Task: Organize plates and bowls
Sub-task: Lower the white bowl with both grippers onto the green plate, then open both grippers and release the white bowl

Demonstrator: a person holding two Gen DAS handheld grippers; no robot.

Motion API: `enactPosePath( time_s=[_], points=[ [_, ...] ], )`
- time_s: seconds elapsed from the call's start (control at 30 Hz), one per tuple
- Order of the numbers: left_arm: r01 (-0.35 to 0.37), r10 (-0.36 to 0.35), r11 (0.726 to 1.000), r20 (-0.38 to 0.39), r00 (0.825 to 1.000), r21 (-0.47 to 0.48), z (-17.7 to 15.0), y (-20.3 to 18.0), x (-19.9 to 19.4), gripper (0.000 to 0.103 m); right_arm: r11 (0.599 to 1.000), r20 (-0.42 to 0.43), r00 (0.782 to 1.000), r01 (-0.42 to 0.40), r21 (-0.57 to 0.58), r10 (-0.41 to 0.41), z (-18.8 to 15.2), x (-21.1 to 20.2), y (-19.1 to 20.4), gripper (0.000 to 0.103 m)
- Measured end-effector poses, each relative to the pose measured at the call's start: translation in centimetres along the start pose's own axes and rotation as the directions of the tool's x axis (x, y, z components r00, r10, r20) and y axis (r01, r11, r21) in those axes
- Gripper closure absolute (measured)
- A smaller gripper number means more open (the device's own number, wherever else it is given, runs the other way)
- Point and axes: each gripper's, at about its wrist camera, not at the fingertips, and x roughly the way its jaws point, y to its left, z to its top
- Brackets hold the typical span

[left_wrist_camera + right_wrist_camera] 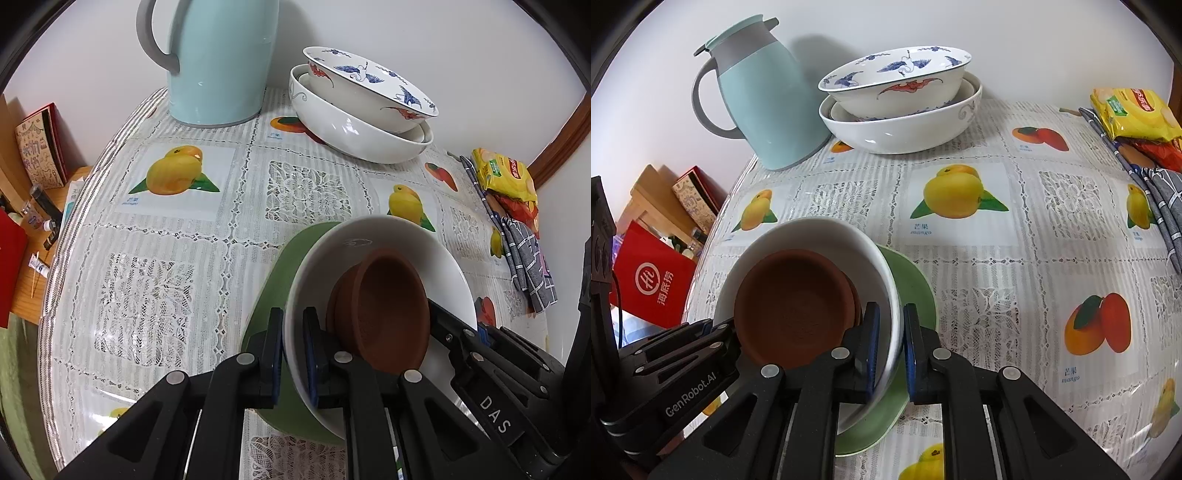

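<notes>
A white bowl (388,236) sits on a green plate (280,280) and holds a brown clay dish (388,306). My left gripper (293,354) is shut on the white bowl's left rim. My right gripper (892,350) is shut on the white bowl (827,232) at its right rim, above the green plate (916,280), with the brown dish (794,306) inside. Each gripper's body shows in the other's view. At the back, a crane-patterned bowl (369,81) is stacked in a larger white bowl (354,133); this stack also shows in the right wrist view (897,92).
A pale blue jug (221,62) stands at the back left by the wall. Yellow snack packets (506,173) and a grey checked cloth (528,258) lie at the table's right edge. A lower side table with a red bag (653,288) and clutter stands left of the fruit-print tablecloth (177,229).
</notes>
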Motion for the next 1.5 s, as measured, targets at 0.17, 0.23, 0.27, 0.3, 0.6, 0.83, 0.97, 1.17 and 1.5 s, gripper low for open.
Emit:
enactPosePath(
  time_s=[0.17,0.23,0.27,0.3,0.6,0.83,0.97,1.17,1.5],
  points=[
    [0.006,-0.006,1.0,0.001,1.0,0.003,0.0,0.0,0.0,0.092,1.0,0.002,1.0,0.004,-0.011,-0.004,-0.1,0.0,0.1,0.09],
    [0.01,-0.01,1.0,-0.001,1.0,0.002,0.0,0.1,0.0,0.092,1.0,0.003,1.0,0.011,-0.016,-0.011,-0.1,-0.1,0.2,0.09],
    [0.012,-0.012,1.0,-0.001,1.0,0.003,0.0,0.1,0.0,0.091,1.0,0.003,1.0,0.014,-0.02,-0.014,0.0,0.0,0.3,0.09],
    [0.011,-0.011,1.0,-0.001,1.0,0.006,0.0,0.1,0.0,0.09,0.999,0.004,1.0,0.019,-0.026,-0.019,0.0,-0.1,0.4,0.09],
    [0.004,-0.004,1.0,-0.004,1.0,0.021,0.1,0.0,-0.1,0.088,0.997,0.017,0.999,0.046,-0.055,-0.045,0.2,-0.7,0.4,0.089],
    [0.004,-0.004,1.0,0.017,1.0,0.02,0.2,0.2,-1.2,0.082,0.998,0.035,0.999,0.035,-0.055,-0.033,0.0,-1.8,0.0,0.085],
    [-0.004,0.004,1.0,0.03,1.0,0.022,0.0,0.2,-2.0,0.076,0.998,0.042,0.999,0.032,-0.055,-0.03,-0.3,-2.3,0.0,0.085],
    [-0.004,0.003,0.999,0.035,0.999,0.034,-1.0,-0.1,-3.1,0.071,0.998,0.048,0.998,0.032,-0.058,-0.029,-1.1,-3.3,0.1,0.081],
    [-0.01,0.006,0.999,0.071,0.997,0.049,-3.6,-0.9,-6.3,0.064,0.998,0.077,0.997,0.035,-0.061,-0.03,-3.8,-6.5,0.4,0.069]
  ],
)
